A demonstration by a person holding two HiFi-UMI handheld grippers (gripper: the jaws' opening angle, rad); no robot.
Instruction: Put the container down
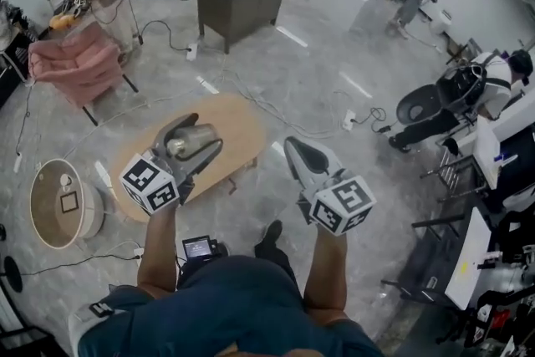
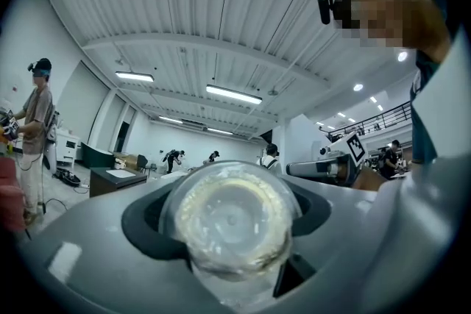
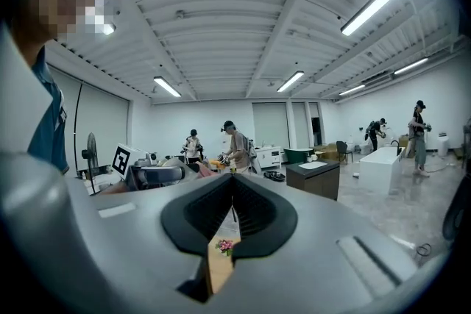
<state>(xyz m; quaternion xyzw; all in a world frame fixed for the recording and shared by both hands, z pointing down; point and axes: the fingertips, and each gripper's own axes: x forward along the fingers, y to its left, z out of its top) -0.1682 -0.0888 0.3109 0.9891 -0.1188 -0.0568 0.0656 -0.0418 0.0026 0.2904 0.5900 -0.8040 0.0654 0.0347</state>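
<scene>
the container (image 1: 185, 143) sat right between the jaws of my left claw (image 1: 196, 148), gripped on both sides. in the head view it lay on its side, its length running along the jaws, and it showed over the near part of the oval bench (image 1: 238, 130). i could not tell how far above the top it hung. in the left gripper view i looked at it end-on: a round face filled the gap between the jaws, with the dark pads pressed against its left and right flanks.

it was a clear, plastic-looking cup or jar with a round cross-section and smooth glossy walls. a cloudy yellowish ring ran around the flat end that faced the camera. from above it read as silvery and see-through.

my right claw (image 1: 299, 153) was closed with nothing in it. in the right gripper view its ribbed black pads met along a thin line. below that line, a strip of pale wood and a small pink flower (image 3: 225, 247) showed through a narrow gap. this claw hung to the right of the bench, over the grey glossy floor (image 1: 334, 96).

both claws had smooth grey shells. the bench top was light wood, a long oval with rounded ends. each claw carried a marker cube (image 1: 150, 184) with bold black-and-white square patterns on its faces.
</scene>
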